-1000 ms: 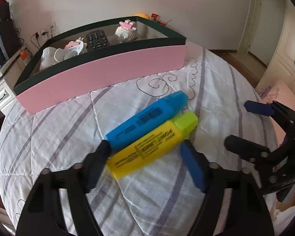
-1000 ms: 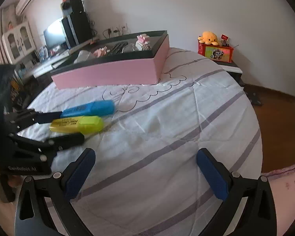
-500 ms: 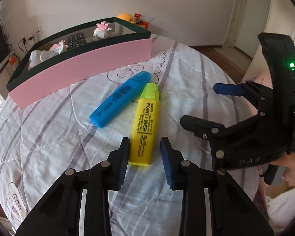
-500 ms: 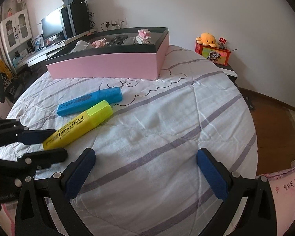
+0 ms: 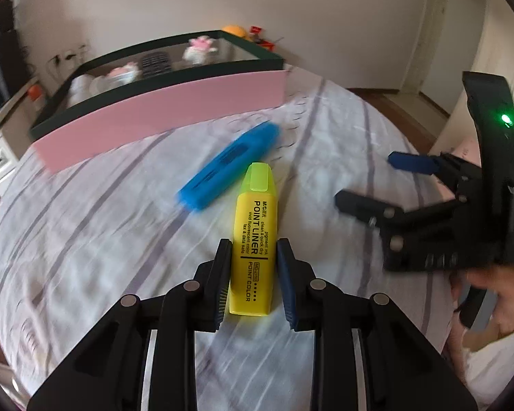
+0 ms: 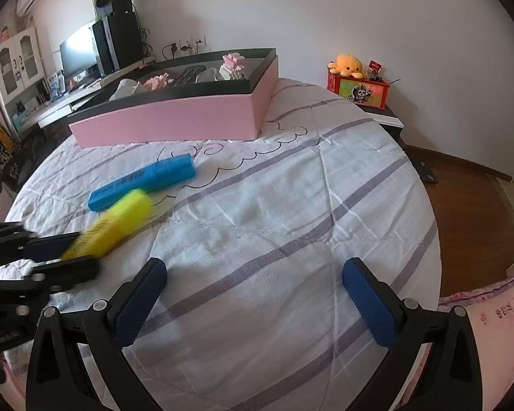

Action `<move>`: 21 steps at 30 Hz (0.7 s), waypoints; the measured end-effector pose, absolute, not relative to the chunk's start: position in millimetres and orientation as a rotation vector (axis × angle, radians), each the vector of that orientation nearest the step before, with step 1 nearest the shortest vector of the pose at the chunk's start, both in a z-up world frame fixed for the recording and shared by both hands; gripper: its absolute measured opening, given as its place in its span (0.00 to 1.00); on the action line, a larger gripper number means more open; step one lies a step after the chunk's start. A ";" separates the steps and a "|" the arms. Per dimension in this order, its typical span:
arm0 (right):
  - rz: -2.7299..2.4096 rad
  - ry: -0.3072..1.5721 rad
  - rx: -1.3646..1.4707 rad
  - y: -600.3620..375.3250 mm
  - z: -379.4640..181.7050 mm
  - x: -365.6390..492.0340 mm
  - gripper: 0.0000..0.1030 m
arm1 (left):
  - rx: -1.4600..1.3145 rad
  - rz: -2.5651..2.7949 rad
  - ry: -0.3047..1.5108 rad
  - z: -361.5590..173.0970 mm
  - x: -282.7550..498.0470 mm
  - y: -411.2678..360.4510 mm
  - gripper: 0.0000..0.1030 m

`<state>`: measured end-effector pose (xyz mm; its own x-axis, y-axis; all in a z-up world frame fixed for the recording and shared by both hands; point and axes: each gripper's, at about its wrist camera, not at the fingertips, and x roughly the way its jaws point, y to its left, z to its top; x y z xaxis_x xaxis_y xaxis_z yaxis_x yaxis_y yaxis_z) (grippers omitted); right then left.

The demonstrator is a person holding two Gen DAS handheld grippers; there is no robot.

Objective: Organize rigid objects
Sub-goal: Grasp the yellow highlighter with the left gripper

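My left gripper (image 5: 253, 250) is shut on the yellow highlighter (image 5: 254, 239) and holds its rear half between the pads, cap pointing away; it also shows in the right wrist view (image 6: 111, 224). The blue highlighter (image 5: 228, 166) lies on the bed just beyond it, also in the right wrist view (image 6: 142, 179). My right gripper (image 6: 253, 294) is open and empty over the bedsheet, to the right of the left one (image 5: 390, 185). The pink box (image 5: 161, 109) with a dark rim stands at the back and holds a remote and small toys.
The round bed (image 6: 291, 205) has a white sheet with purple stripes. A nightstand with an orange plush and a red box (image 6: 359, 85) stands at the far right. A desk with a monitor (image 6: 82, 51) is at the far left. Wooden floor (image 6: 469, 212) lies to the right.
My left gripper closed on the yellow highlighter and turned it away from the blue one. The blue highlighter stays on the sheet. My right gripper stays open.
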<state>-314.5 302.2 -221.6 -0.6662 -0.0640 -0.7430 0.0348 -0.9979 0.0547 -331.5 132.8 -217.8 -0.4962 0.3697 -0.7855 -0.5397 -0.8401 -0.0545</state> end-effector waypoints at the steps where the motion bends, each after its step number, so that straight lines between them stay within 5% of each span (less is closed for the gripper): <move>1: -2.820 -0.046 1.266 301.2 -221.4 -315.0 1.00 | -1.157 2.348 0.276 -218.0 -327.2 123.8 0.26; 14: -2.719 -0.174 1.306 232.3 -207.8 -338.7 1.00 | -1.218 2.596 0.186 -220.4 -329.6 33.1 0.29; 21: -2.800 -0.420 1.421 223.7 -206.9 -375.5 1.00 | -1.182 2.583 0.156 -222.8 -330.0 28.7 0.39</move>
